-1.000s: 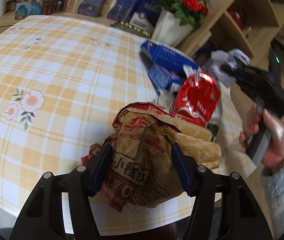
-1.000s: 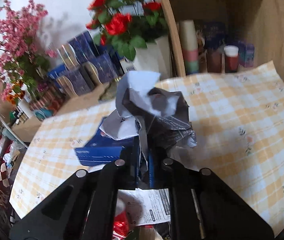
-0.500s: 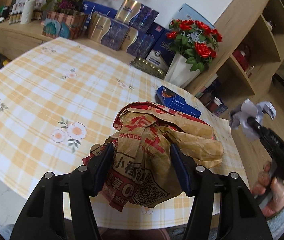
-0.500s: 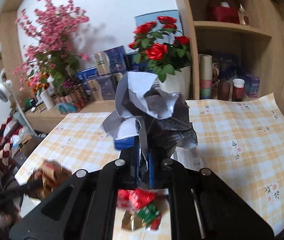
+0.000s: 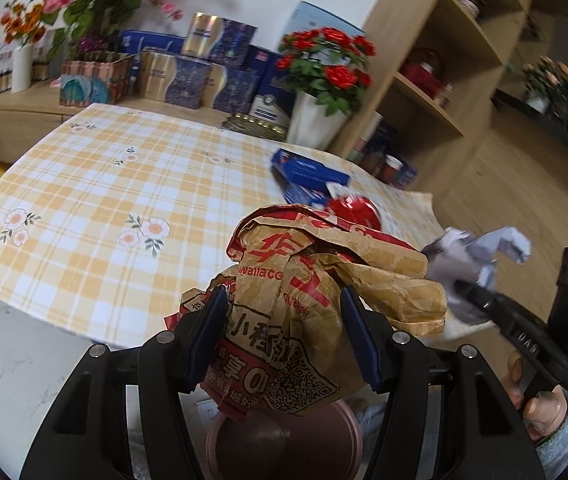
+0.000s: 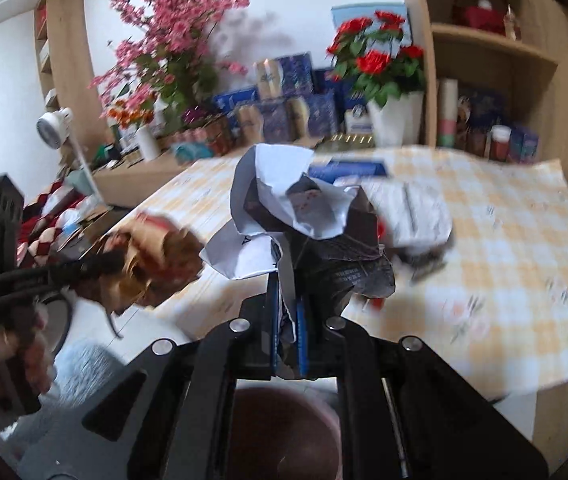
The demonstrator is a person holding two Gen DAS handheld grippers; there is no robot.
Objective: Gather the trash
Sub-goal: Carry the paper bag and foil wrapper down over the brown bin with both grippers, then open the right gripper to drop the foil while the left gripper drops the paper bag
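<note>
Here, a crumpled brown paper bag with red writing [image 5: 304, 304] is pinched in the left gripper [image 5: 284, 328]. Its two blue pads press on the sides of the bag, one on each side. The bag is held up in the air, off the bench. Right under this gripper is a round dark red bin [image 5: 284, 444] with a pinkish rim.

Off to the right of the left gripper is the right gripper [image 6: 288, 332]. It is squeezed nearly all the way together on a scrunched ball of white and grey paper [image 6: 300, 224]. The paper sticks up out of the tips. This ball is up in the air too. In the right wrist view, the same dark red bin sits below this gripper. A hand [image 5: 540, 408] with a fuzzy grey sleeve holds the handle of the right gripper.

Past both grippers is the bench with a yellow and white checked cloth with flowers [image 5: 95, 200]. On it, ahead of the left gripper, lie a shiny red crushed wrapper [image 5: 358, 210] and a flat blue box [image 5: 308, 168]. More trash lies near them, but it is too blurry to tell what.

Farther back stands a white pot of red roses [image 5: 320, 120]. Beside it are blue and gold boxes [image 5: 203, 68] and a wooden shelf [image 5: 440, 92].
</note>
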